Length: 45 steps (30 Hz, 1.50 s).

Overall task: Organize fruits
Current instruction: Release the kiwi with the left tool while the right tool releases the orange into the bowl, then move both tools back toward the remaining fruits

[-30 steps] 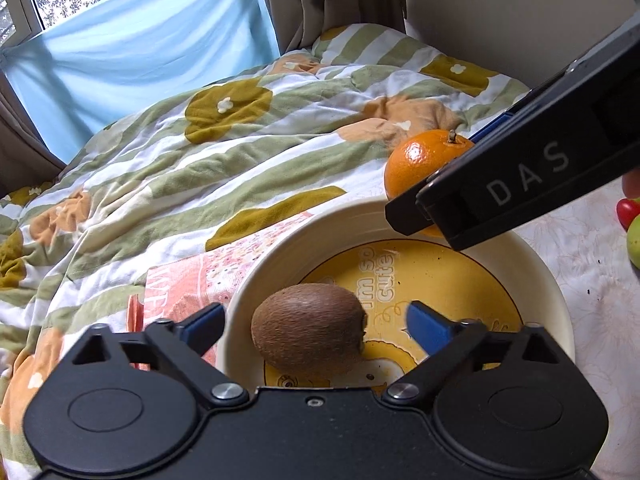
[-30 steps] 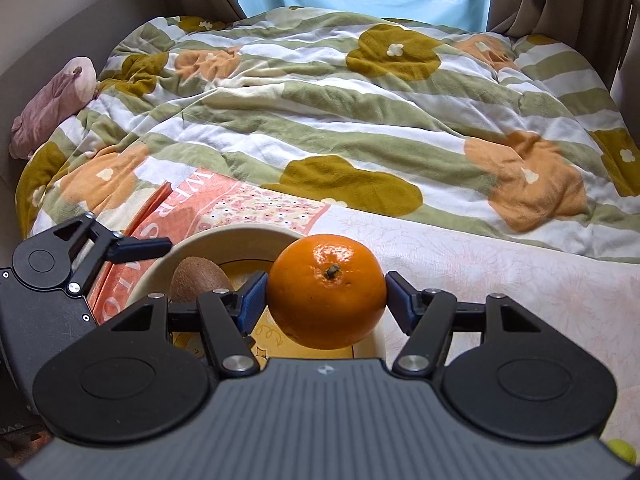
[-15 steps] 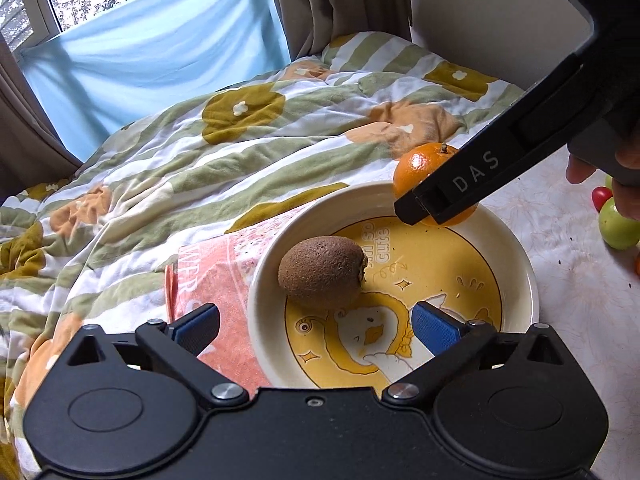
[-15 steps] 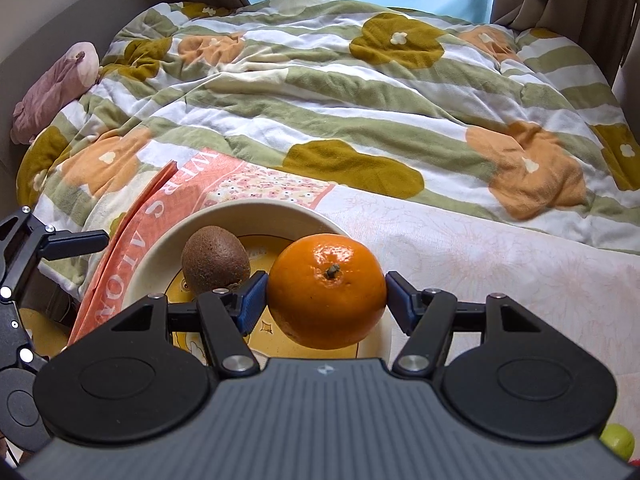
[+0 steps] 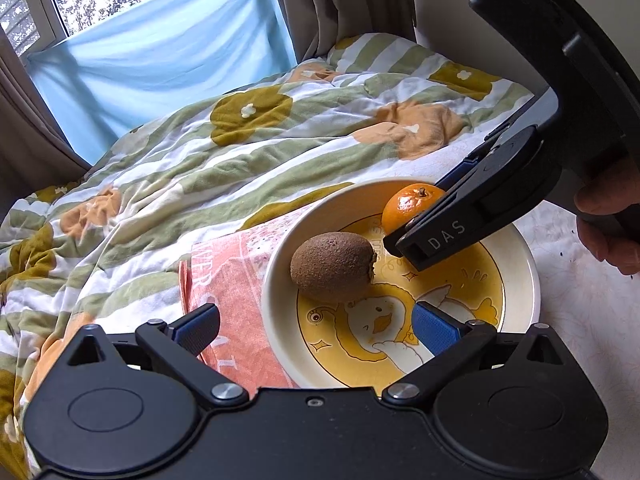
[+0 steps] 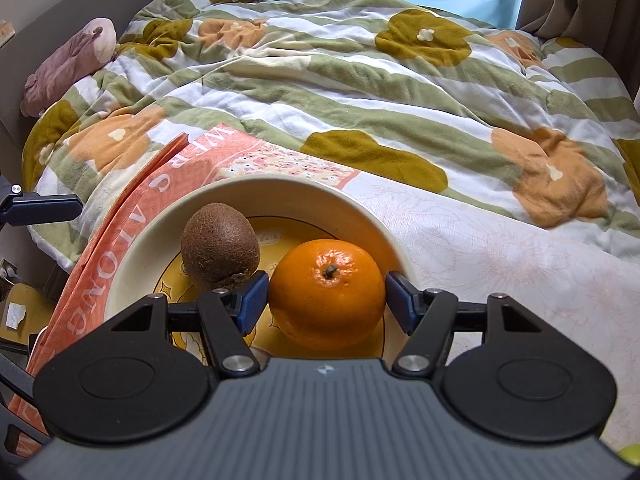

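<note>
A cream plate [image 5: 524,264] with a yellow duck picture holds a brown kiwi [image 5: 334,266] on its left side. My right gripper [image 6: 326,300] is shut on an orange [image 6: 326,294] and holds it low over the plate [image 6: 288,192], right of the kiwi [image 6: 220,244]. In the left wrist view the orange [image 5: 408,206] shows behind the right gripper's body. My left gripper [image 5: 316,326] is open and empty, drawn back at the plate's near left rim.
The plate sits on a pink printed paper [image 5: 228,276] and a white cloth [image 6: 500,248] on a bed with a green-striped flowered quilt [image 6: 360,80]. A pink soft toy [image 6: 68,64] lies far left. A green fruit [image 6: 632,454] peeks in at the lower right.
My left gripper has pulled back from the kiwi, which stays on the plate. My right gripper has lowered the orange over the plate beside the kiwi.
</note>
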Each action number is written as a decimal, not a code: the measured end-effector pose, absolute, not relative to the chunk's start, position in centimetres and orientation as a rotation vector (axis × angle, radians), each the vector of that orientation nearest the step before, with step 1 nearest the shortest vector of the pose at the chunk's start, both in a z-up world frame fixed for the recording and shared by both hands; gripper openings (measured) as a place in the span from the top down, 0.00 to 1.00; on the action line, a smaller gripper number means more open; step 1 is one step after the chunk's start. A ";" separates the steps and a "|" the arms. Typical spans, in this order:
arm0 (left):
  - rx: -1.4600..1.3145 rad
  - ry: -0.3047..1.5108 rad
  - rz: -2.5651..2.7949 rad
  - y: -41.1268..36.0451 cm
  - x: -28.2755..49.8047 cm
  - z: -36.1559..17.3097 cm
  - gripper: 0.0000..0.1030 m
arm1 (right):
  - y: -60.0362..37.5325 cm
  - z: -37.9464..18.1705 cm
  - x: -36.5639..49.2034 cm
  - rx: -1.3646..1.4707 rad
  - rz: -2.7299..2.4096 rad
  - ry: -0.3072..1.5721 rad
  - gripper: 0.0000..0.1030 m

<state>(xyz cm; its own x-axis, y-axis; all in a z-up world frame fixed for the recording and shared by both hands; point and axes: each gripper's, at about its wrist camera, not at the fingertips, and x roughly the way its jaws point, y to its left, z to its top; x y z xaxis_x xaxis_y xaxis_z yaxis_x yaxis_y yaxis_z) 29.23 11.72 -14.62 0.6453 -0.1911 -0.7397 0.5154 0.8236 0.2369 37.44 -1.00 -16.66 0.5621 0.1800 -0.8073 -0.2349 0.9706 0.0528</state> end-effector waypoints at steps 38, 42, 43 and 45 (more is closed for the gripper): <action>0.298 0.616 -0.294 5.3 16.1 -5.1 0.00 | -10.9 -2.1 19.1 -0.054 0.127 0.686 0.00; 0.275 0.628 -0.317 2.6 14.4 -4.7 0.00 | -14.8 -1.5 16.3 -0.029 0.094 0.683 0.00; 0.274 0.630 -0.325 1.8 13.9 -4.6 0.00 | -16.0 -1.6 15.4 -0.024 0.085 0.684 0.00; 0.271 0.633 -0.342 0.2 13.3 -4.7 0.00 | -17.8 -1.7 14.2 -0.013 0.070 0.689 0.00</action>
